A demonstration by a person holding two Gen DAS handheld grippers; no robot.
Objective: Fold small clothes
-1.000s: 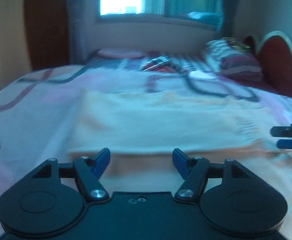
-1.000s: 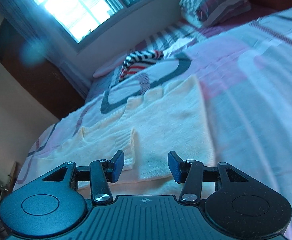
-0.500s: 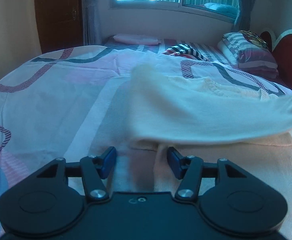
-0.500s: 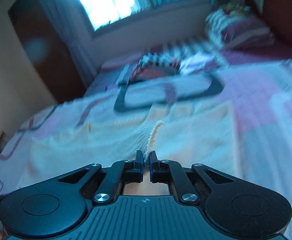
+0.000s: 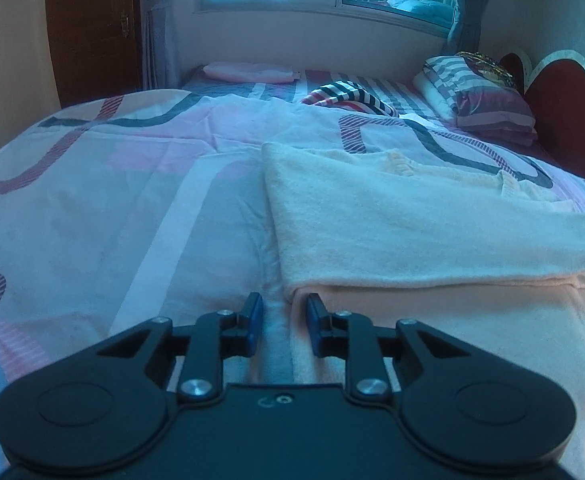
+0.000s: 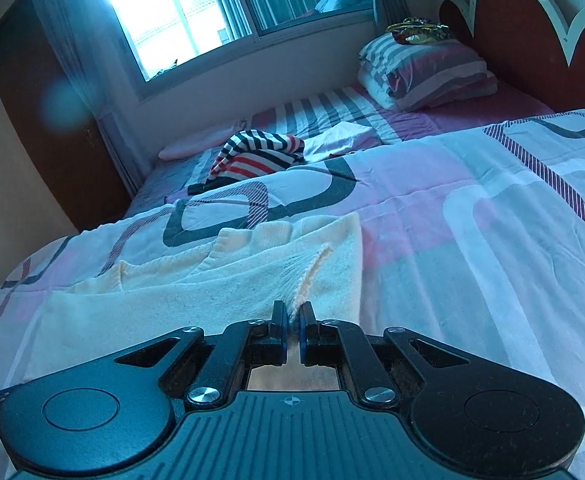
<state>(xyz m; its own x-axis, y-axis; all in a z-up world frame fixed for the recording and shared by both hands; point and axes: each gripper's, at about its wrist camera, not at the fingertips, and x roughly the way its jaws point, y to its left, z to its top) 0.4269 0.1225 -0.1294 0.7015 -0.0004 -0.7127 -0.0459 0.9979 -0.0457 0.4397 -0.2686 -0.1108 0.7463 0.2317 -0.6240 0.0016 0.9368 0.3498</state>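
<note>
A cream knitted sweater [image 5: 392,232] lies flat on the patterned bedspread [image 5: 112,220], with one sleeve folded across its body. My left gripper [image 5: 282,322] is low at the sweater's near left edge. Its jaws are closing, with the folded edge running between the blue pads, which do not press on it. In the right wrist view the sweater [image 6: 172,304] spreads to the left. My right gripper [image 6: 290,330] is shut on the ribbed cuff [image 6: 308,276] of the sleeve and holds it a little above the body.
A striped garment [image 5: 348,98] [image 6: 256,156] lies crumpled farther up the bed. Striped pillows [image 5: 480,96] are stacked against the red headboard [image 5: 564,108] on the right. A pink folded piece [image 5: 248,72] lies under the window. A brown door [image 5: 92,32] stands at the left.
My right gripper shut on the sleeve cuff and lifted it slightly. My left gripper shifted to the sweater's left edge and its jaws narrowed. The sleeve now lies across the body.
</note>
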